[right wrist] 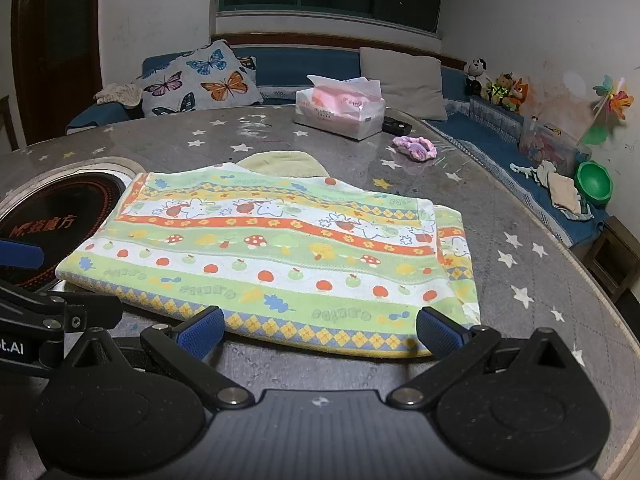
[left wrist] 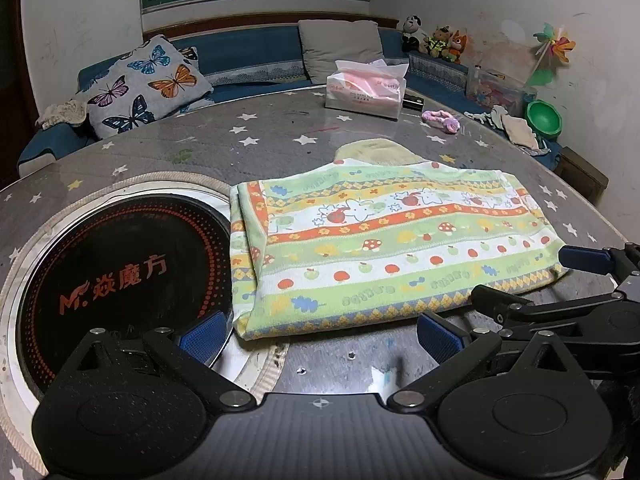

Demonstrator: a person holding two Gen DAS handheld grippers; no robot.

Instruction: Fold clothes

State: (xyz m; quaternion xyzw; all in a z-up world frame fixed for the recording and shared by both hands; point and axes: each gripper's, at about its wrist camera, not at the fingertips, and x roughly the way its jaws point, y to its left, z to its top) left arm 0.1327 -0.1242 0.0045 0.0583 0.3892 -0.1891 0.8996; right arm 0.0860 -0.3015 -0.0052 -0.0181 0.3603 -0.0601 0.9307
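Folded towel (right wrist: 276,256) lying flat on tabletop (right wrist: 520,240), beside burner (left wrist: 120,264). Left claw (left wrist: 320,332) and right claw (right wrist: 320,330) both released, empty, poised at near hem, probably for another fold.

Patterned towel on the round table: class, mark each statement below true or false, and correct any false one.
1. The patterned towel lies folded flat on the table. True.
2. The right gripper is clamped on the towel's edge. False: its jaws are wide open and hold nothing.
3. The left gripper is open. True.
4. The tissue pack sits on top of the towel. False: it stands apart, toward the table's far side.
5. A purple hair tie lies on the table, to the right of the tissue pack in the right wrist view. True.
6. The towel completely covers the black round cooktop. False: most of the cooktop shows beside it.
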